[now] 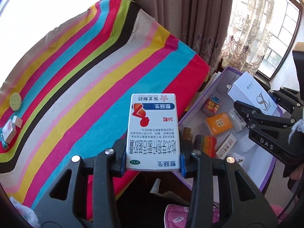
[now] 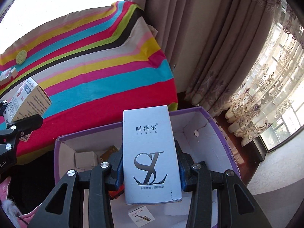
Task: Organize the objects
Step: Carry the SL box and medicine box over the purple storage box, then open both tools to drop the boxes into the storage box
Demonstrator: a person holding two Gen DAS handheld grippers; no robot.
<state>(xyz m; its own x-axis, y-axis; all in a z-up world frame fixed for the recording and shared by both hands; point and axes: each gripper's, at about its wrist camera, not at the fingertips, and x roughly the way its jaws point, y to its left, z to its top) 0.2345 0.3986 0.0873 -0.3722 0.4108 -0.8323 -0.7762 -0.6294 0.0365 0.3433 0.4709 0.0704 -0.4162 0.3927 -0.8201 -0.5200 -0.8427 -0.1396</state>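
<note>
My left gripper [image 1: 153, 160] is shut on a white medicine box [image 1: 153, 129] with blue and red print, held over the edge of the striped tablecloth [image 1: 85, 79]. To the right, my right gripper [image 1: 262, 102] is shut on a white carton with a large silver logo [image 1: 252, 93], above an open purple-rimmed box [image 1: 269, 172]. In the right wrist view the logo carton [image 2: 151, 157] sits between the pads of the right gripper [image 2: 151, 172], over the purple box [image 2: 224, 133]. The left gripper [image 2: 17, 112] with its medicine box [image 2: 26, 100] shows at the left edge.
The purple box holds several small items, among them an orange packet [image 1: 218, 123] and a rainbow-striped bundle [image 1: 205, 142]. A green round sponge [image 1: 15, 101] and small boxes [image 1: 11, 131] lie far left on the cloth. Curtains [image 2: 190, 47] hang behind; pink fabric [image 1: 178, 216] lies below.
</note>
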